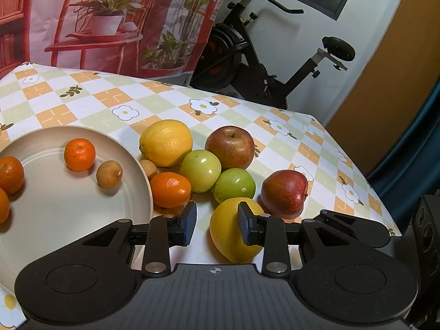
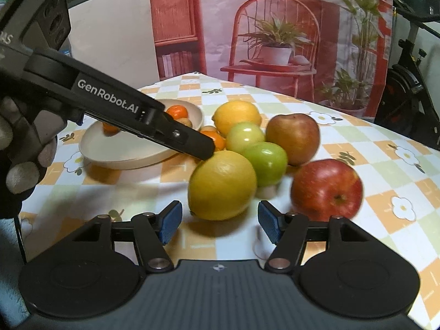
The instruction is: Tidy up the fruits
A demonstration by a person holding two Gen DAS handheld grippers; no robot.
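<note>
A beige plate point(image 1: 68, 206) at the left holds three tangerines point(image 1: 79, 154) and a small brown longan point(image 1: 109, 174). Beside it is a pile: a far lemon point(image 1: 165, 141), two green apples point(image 1: 200, 170), a tangerine point(image 1: 170, 189), two red apples point(image 1: 284, 194) and a near lemon point(image 1: 228, 236). My left gripper point(image 1: 217, 224) is open and holds nothing; its right finger overlaps the near lemon. In the right wrist view its fingertips point(image 2: 203, 151) hover at that lemon's point(image 2: 222, 184) top. My right gripper point(image 2: 220, 225) stands open just short of the lemon, holding nothing.
The checked flower tablecloth point(image 1: 123, 101) ends at a corner on the right point(image 1: 385, 214). An exercise bike point(image 1: 247, 63) stands behind the table beside a printed red backdrop point(image 1: 110, 19). A gloved hand point(image 2: 24, 151) holds the left gripper. Another longan point(image 1: 148, 169) rests against the plate's rim.
</note>
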